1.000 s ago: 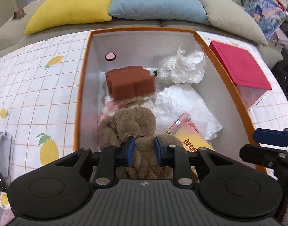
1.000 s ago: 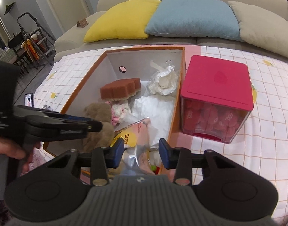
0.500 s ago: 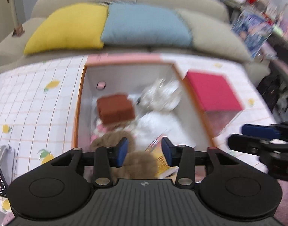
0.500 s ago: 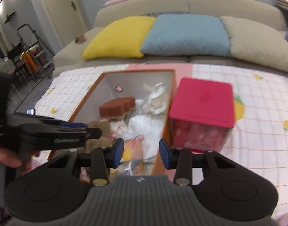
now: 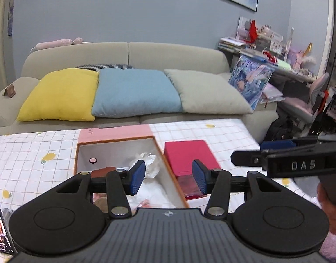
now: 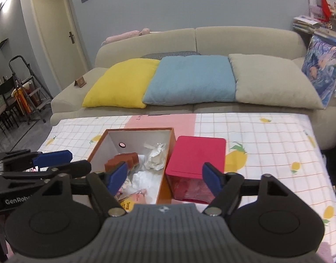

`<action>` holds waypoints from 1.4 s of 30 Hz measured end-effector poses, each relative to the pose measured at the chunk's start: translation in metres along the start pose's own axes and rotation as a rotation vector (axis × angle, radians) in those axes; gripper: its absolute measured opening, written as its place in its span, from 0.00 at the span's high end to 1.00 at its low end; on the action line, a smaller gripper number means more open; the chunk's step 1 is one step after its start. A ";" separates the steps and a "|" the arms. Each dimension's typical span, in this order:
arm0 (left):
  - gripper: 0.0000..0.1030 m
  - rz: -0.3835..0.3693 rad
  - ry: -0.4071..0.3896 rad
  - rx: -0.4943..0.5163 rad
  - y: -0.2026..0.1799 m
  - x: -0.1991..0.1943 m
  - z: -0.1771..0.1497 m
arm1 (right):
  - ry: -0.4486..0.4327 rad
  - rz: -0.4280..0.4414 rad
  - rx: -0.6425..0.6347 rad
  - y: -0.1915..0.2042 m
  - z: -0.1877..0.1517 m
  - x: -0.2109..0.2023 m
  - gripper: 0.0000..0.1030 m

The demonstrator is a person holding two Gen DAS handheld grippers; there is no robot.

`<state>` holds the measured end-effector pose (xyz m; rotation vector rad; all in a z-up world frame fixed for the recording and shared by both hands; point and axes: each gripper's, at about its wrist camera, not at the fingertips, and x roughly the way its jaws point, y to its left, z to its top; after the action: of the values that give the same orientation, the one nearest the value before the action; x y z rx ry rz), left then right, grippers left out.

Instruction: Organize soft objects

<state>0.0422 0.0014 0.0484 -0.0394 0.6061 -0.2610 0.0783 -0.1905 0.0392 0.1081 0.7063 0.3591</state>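
An open orange box (image 5: 80, 151) (image 6: 97, 145) stands on the lemon-print table. It holds a brown sponge (image 6: 121, 160), crumpled white bags (image 5: 146, 162) (image 6: 155, 155) and a yellow packet (image 6: 128, 205). The brown plush is mostly hidden behind my left gripper. My left gripper (image 5: 169, 177) is open and empty, raised above and short of the box. My right gripper (image 6: 164, 178) is open and empty, also raised back from the box. Each gripper shows in the other's view.
A red-lidded clear container (image 5: 187, 155) (image 6: 198, 155) stands right of the box. A phone (image 5: 0, 221) lies at the left table edge. A sofa with yellow, blue and beige pillows (image 5: 135, 92) is behind the table.
My left gripper let go of the brown plush in the box and opened. Both grippers pulled back and up from the box, and the right gripper opened wider.
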 end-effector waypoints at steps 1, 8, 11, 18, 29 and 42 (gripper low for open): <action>0.43 -0.003 0.001 -0.004 -0.001 -0.003 -0.001 | 0.007 -0.006 -0.005 0.000 -0.001 -0.003 0.21; 0.18 0.053 -0.004 0.039 -0.013 -0.014 -0.016 | 0.067 -0.032 0.007 0.006 -0.024 -0.017 0.18; 0.14 0.106 0.007 0.037 -0.016 -0.017 -0.025 | 0.083 -0.050 0.022 0.009 -0.038 -0.019 0.16; 0.14 0.216 0.104 0.032 -0.021 -0.008 -0.044 | 0.121 -0.166 -0.014 0.014 -0.069 -0.014 0.09; 0.14 0.248 0.215 -0.066 -0.023 0.006 -0.072 | 0.183 -0.233 0.097 -0.004 -0.087 -0.006 0.06; 0.14 0.245 0.226 -0.063 -0.026 0.007 -0.074 | 0.184 -0.239 0.101 -0.004 -0.089 -0.005 0.06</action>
<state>-0.0005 -0.0226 -0.0136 0.0038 0.8363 -0.0077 0.0181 -0.1981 -0.0266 0.0860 0.9093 0.1050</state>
